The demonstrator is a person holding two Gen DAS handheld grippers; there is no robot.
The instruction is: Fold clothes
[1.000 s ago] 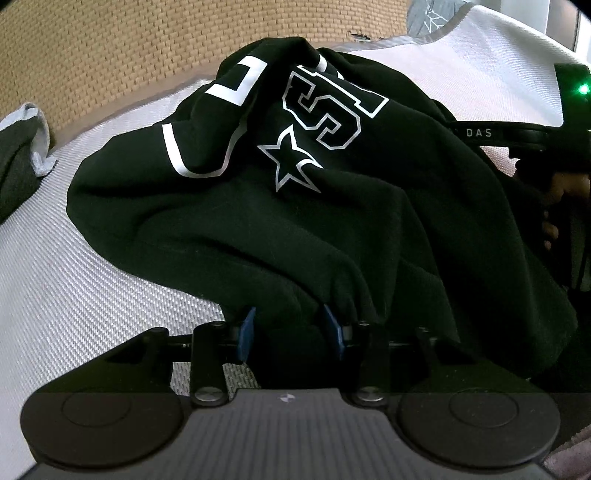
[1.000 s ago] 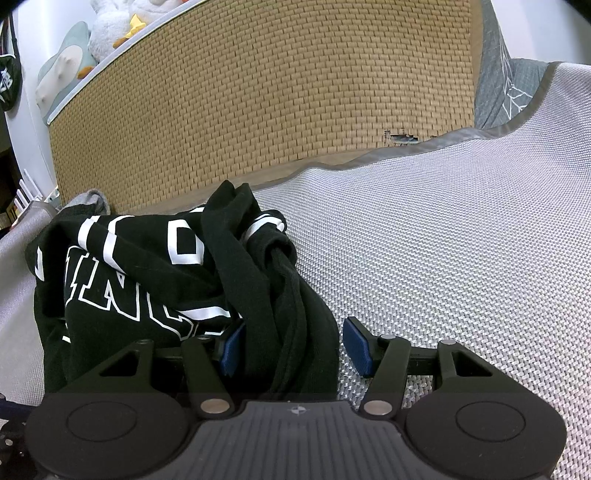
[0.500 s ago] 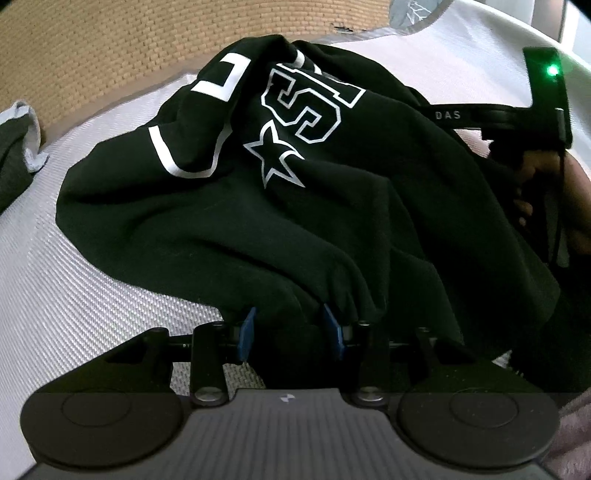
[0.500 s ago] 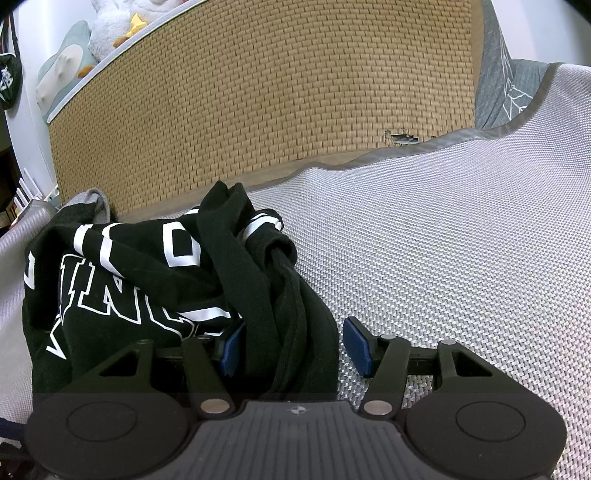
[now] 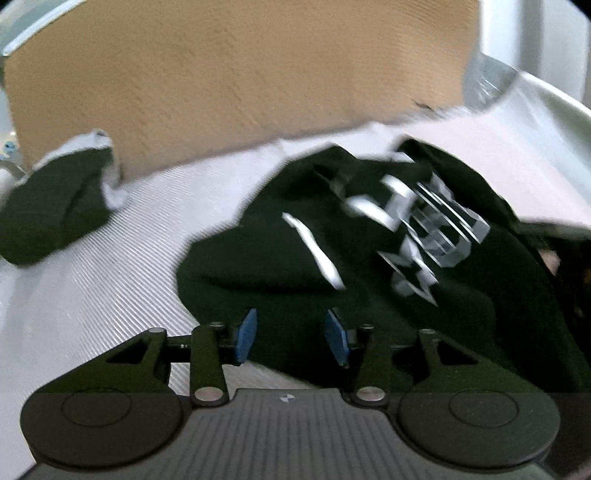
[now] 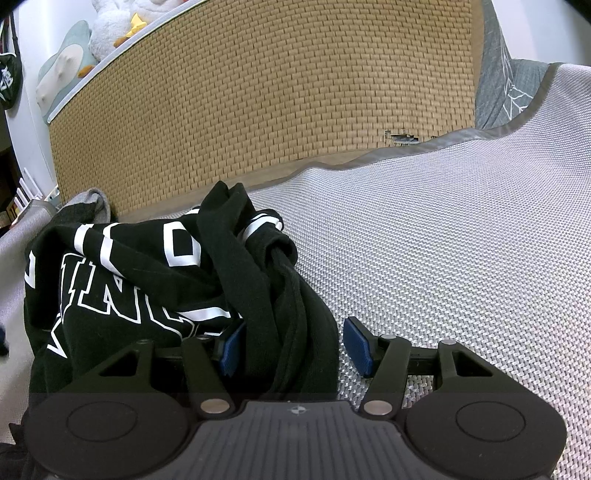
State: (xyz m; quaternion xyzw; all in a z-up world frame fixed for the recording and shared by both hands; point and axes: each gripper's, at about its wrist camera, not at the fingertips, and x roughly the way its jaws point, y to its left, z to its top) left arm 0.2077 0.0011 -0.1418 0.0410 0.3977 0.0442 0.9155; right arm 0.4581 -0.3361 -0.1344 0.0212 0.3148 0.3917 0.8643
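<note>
A black sweatshirt [image 5: 369, 266] with white letters and a star lies crumpled on the woven grey bed cover [image 5: 92, 295]. This view is blurred by motion. My left gripper [image 5: 291, 336] is at its near hem, the jaws opening, with black cloth still lying between the blue pads [image 5: 245, 334] but no longer pinched. In the right wrist view the same sweatshirt [image 6: 140, 280] bunches into a twisted fold that runs between the pads of my right gripper [image 6: 293, 347]. The left pad touches the fold; the right pad [image 6: 356, 345] stands a little clear of it.
A tan woven headboard [image 6: 258, 110] rises behind the bed cover [image 6: 461, 240]. Another dark folded garment [image 5: 55, 210] with a grey edge lies at the far left. Plush toys [image 6: 110, 26] sit on top of the headboard; a grey pillow [image 6: 509, 85] lies at the right.
The left gripper has lifted and pulled back, so the sweatshirt now sits farther off and to the right, and its pads stand wider apart. The right gripper has kept still.
</note>
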